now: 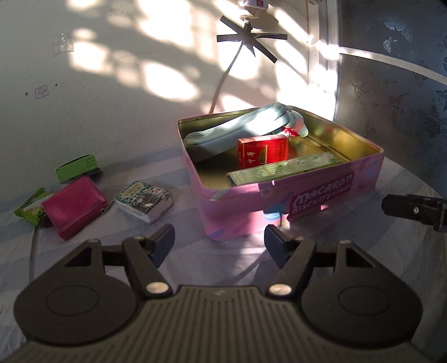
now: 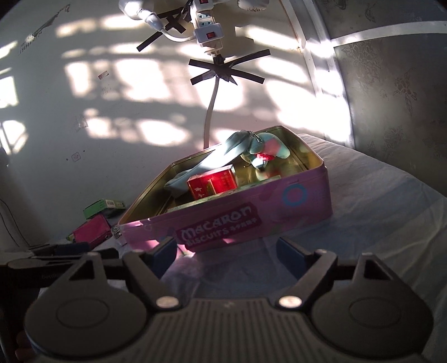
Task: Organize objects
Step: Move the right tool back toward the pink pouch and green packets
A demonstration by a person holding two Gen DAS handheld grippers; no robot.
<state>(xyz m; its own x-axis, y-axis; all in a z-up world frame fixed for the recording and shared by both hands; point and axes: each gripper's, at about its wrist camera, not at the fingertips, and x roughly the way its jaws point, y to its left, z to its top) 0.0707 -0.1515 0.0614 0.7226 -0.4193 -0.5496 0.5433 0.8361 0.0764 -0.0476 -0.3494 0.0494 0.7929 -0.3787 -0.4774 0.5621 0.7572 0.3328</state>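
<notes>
An open pink Macaron biscuit tin [image 1: 321, 195] [image 2: 301, 201] stands on the bed. In it lie a light blue pouch [image 1: 223, 131] [image 2: 223, 159], a red box [image 1: 262, 152] [image 2: 213, 184] and a long green box [image 1: 285, 169]. Left of the tin lie a patterned Vision box [image 1: 144, 201], a pink wallet [image 1: 74, 206] [image 2: 92, 231], a green box [image 1: 76, 167] [image 2: 104, 206] and a green packet [image 1: 29, 206]. My left gripper [image 1: 219, 241] is open and empty in front of the tin. My right gripper [image 2: 226, 252] is open and empty near the tin's front wall; its tip shows in the left wrist view [image 1: 413, 210].
The bed has a pale blue striped sheet [image 2: 377, 212]. A white wall stands behind with a taped cable [image 1: 223, 78] and a power strip [image 2: 208, 25]. A dark floral panel [image 1: 396, 92] stands to the right.
</notes>
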